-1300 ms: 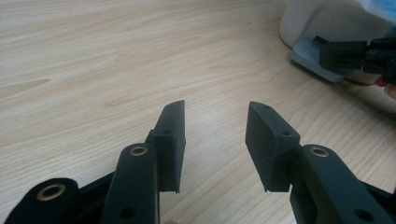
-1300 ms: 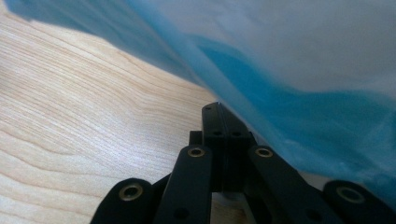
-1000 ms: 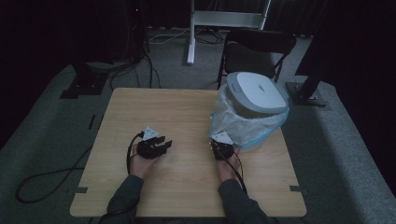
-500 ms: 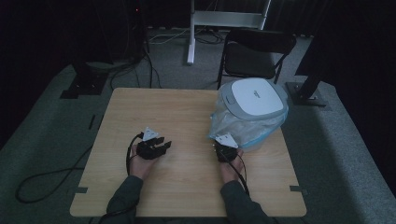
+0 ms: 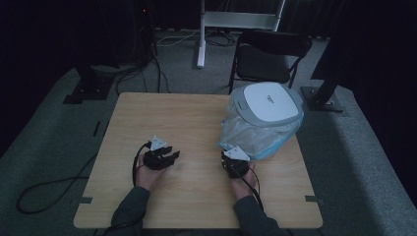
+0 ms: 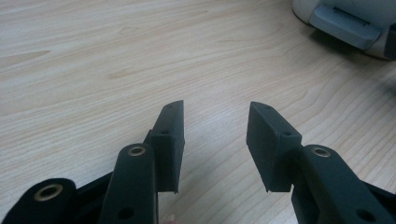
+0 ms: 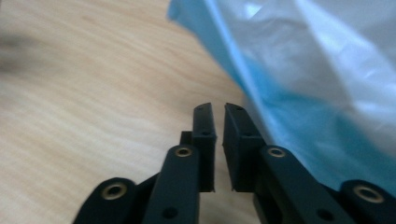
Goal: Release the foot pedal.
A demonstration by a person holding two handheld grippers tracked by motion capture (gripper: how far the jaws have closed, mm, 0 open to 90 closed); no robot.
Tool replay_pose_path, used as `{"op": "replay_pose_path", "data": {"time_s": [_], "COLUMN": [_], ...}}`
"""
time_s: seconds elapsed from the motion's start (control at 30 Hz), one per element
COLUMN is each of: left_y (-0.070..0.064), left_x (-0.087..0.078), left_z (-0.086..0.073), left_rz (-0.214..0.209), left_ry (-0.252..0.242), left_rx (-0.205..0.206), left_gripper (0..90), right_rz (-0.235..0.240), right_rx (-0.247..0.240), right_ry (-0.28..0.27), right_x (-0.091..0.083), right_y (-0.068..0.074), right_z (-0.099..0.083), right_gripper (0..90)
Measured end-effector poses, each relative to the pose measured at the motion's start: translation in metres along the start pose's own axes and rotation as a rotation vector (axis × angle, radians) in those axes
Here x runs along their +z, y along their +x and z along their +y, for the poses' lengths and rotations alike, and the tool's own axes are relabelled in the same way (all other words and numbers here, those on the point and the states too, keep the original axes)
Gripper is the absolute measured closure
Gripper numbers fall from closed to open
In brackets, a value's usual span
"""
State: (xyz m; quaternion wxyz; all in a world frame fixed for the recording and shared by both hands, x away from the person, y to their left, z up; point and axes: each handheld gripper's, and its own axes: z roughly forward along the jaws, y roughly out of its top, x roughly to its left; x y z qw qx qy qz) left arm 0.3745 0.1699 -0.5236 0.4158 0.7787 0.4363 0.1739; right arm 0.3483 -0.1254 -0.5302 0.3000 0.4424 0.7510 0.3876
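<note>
Bin liner [image 5: 255, 135] hangs loose under the white lid [image 5: 268, 102], so we park the nearly closed, empty right gripper [image 5: 234, 160] beside it, left gripper [image 5: 167, 158] wide apart.

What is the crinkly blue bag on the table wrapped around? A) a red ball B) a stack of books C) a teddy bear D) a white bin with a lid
D: in the high view the plastic bag clings around a white bin with a flat lid, lying by the table's right edge, just beyond the right gripper.
</note>
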Motion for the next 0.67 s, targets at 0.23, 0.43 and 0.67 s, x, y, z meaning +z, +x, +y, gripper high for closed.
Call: {"op": "replay_pose_path", "data": {"time_s": [0.23,0.43,0.67], "left_y": [0.001,0.002,0.002], "left_x": [0.0,0.0,0.001], "left_z": [-0.004,-0.007,-0.008], "left_rz": [0.006,0.007,0.013], "left_ry": [0.009,0.014,0.019], "left_rx": [0.001,0.0,0.003], "left_gripper": [57.3,57.1,56.8], "right_rz": [0.083,0.107,0.136], "right_rx": [0.005,-0.019,-0.055], "right_ry": [0.052,0.087,0.144], "right_x": [-0.005,-0.006,-0.003], "right_y": [0.005,0.01,0.016], "right_z": [-0.005,-0.012,-0.019], "right_gripper": [60.1,57.4,45.6]}}
